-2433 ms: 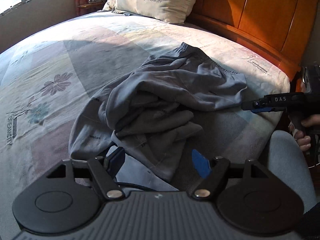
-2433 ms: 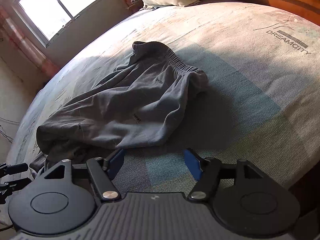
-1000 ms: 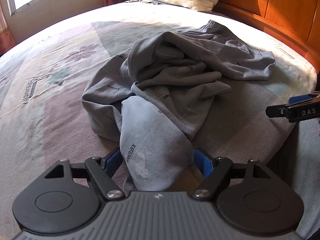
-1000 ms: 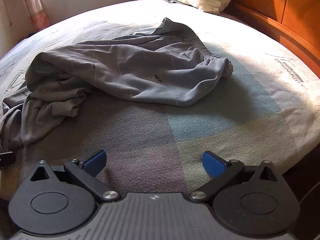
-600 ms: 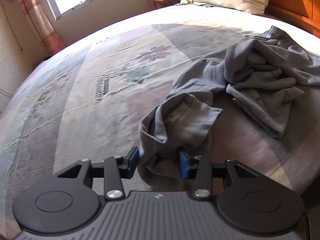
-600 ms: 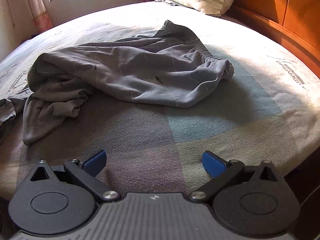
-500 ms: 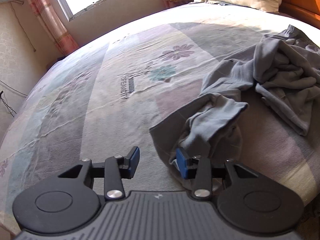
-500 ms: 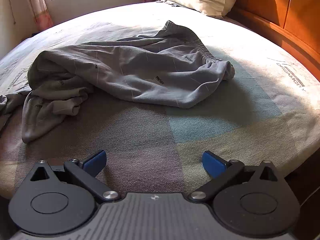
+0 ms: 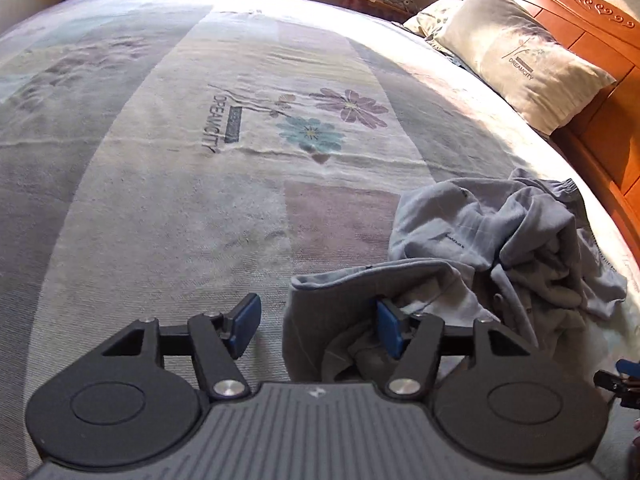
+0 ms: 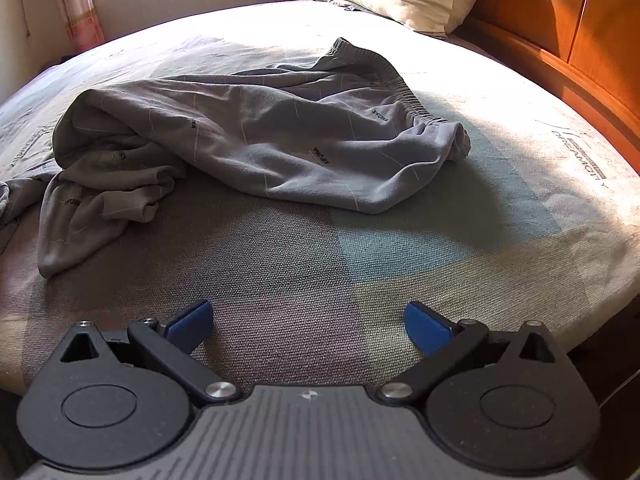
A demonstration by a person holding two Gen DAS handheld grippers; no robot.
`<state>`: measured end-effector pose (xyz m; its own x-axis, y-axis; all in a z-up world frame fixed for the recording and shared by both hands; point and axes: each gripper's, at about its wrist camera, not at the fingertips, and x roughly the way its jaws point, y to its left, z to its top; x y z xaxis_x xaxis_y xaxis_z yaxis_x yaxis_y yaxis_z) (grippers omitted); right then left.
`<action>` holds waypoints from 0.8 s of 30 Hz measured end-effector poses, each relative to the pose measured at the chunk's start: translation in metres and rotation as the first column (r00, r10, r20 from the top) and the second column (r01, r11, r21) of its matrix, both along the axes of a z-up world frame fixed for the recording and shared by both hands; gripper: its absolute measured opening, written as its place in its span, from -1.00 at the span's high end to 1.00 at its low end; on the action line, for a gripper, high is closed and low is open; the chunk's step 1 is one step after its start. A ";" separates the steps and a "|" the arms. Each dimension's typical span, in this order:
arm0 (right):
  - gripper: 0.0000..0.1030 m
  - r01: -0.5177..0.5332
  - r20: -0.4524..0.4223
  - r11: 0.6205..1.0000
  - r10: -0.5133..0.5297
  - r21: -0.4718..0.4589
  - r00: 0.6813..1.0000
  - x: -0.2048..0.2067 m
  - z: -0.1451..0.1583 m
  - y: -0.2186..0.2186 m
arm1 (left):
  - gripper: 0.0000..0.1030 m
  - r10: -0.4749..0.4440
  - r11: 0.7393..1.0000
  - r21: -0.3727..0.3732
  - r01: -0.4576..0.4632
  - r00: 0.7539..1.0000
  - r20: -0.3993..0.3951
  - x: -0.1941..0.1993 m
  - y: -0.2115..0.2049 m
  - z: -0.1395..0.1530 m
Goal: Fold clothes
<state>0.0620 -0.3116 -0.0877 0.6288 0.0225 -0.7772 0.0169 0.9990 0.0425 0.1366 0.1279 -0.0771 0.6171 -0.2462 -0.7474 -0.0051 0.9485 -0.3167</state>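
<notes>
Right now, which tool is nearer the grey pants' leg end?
Left. The left tool is opening with the grey pants leg end between its pads; the right tool sits open over bare bedsheet, well short.

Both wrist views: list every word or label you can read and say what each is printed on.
"DREAMCITY": bedsheet, beside the printed flowers.
"DREAMCITY": pillow by the headboard.
"DREAMCITY": sheet edge in the right wrist view, seen sideways.
"XIFUWA", or close to it: small repeated marks on the grey trousers, upside down and blurred, so the spelling is uncertain.
No other text shows.
</notes>
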 end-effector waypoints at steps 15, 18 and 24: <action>-1.00 0.001 0.014 1.000 -0.001 -0.029 1.000 0.001 -0.002 0.005 | -0.40 -0.586 0.809 -0.050 0.586 0.810 0.023 -0.061 -0.142 0.008; -1.00 -0.003 0.016 1.000 0.003 -0.026 1.000 0.000 -0.002 0.005 | -0.47 -0.614 0.789 -0.006 0.614 0.789 0.007 -0.073 -0.155 0.008; -1.00 -0.033 -0.007 0.998 0.034 0.048 0.999 -0.002 0.008 0.005 | -0.48 -0.549 0.832 0.077 0.549 0.835 -0.014 -0.086 -0.140 0.025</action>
<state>0.0600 -0.3063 -0.0794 0.6209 0.0806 -0.7797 -0.0162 0.9958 0.0900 0.0504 -0.0118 -0.0522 0.4034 -0.4898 -0.7729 0.5259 0.8153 -0.2422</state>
